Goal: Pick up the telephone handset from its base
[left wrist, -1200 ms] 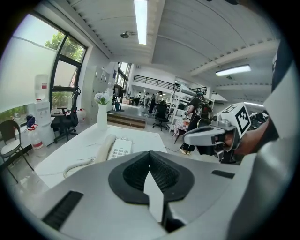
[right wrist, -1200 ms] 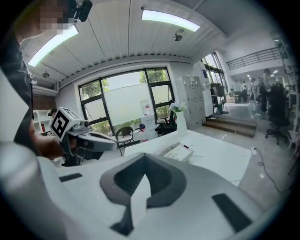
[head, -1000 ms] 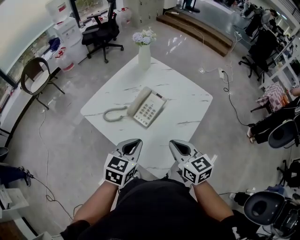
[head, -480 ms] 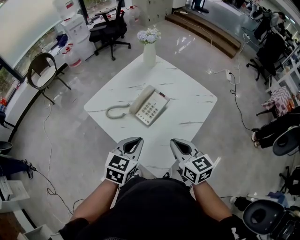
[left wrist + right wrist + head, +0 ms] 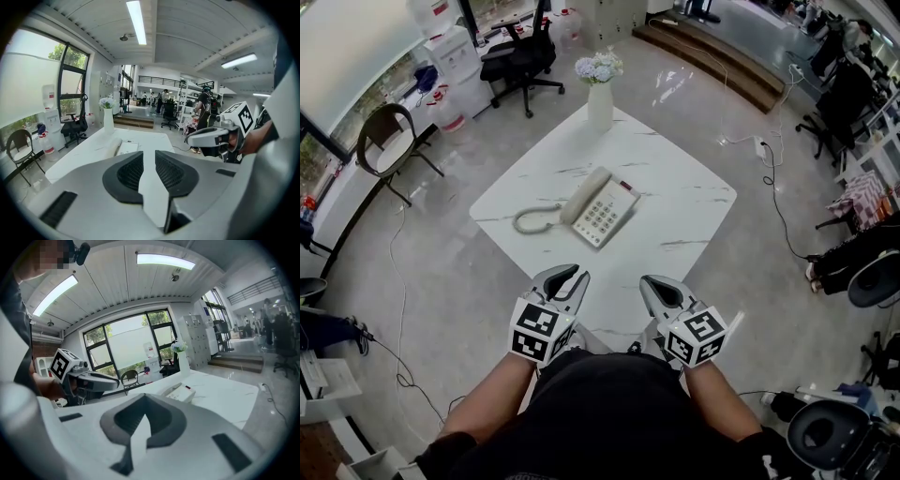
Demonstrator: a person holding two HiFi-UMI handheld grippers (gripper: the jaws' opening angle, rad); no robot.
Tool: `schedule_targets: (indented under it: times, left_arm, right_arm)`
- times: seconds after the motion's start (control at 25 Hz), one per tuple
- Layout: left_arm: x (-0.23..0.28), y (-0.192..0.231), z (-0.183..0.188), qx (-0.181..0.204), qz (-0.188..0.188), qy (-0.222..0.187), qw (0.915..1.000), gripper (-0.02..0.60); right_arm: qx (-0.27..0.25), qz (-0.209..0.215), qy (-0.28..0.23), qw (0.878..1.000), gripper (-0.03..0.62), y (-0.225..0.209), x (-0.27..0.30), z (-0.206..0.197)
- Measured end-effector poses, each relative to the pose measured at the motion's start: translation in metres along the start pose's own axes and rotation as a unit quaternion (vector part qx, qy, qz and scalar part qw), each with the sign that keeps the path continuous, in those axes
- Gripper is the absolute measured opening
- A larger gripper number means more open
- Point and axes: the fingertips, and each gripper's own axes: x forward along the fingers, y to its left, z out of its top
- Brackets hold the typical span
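- One square white table [image 5: 675,202], marble-veined and glossy.
- One cream plastic telephone base [image 5: 607,216] at mid-table, with one rounded handset [image 5: 584,195] cradled along its left side and one coiled cord [image 5: 530,221].
- One slim white vase [image 5: 600,105] at the far corner.
- Two grippers at the near edge. The left gripper [image 5: 569,275] has jaws just opening, slightly parted and empty. The right gripper [image 5: 656,283] has jaws together and empty.

White handset [image 5: 575,195] on its base [image 5: 607,217]
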Motion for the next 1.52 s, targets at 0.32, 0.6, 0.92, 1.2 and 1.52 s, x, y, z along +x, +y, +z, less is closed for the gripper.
schedule_targets:
  times: [0.32,0.6,0.92,1.2,1.52]
  left_arm:
    - [0.004,0.010,-0.001,0.026,0.017,0.014,0.9994,0.156]
    - [0.008,0.011,-0.004,0.031,0.014,0.017,0.9993,0.181]
    - [0.022,0.045,0.003,0.051,0.037,0.011,0.9980,0.181]
    - [0.063,0.078,0.010,0.078,0.046,0.025,0.9956,0.179]
    - [0.126,0.129,-0.014,0.074,0.065,0.067,0.9930,0.179]
  right_arm:
    - [0.005,-0.007,0.001,1.000,0.002,0.000,-0.002,-0.002]
    - [0.009,-0.007,0.006,1.000,0.002,0.001,-0.002,-0.008]
    - [0.009,-0.013,0.011,1.000,0.002,0.000,0.001,-0.013]
    - [0.002,-0.018,0.022,1.000,0.002,-0.002,0.000,-0.016]
    - [0.006,-0.031,0.034,0.999,0.002,-0.005,-0.003,-0.024]
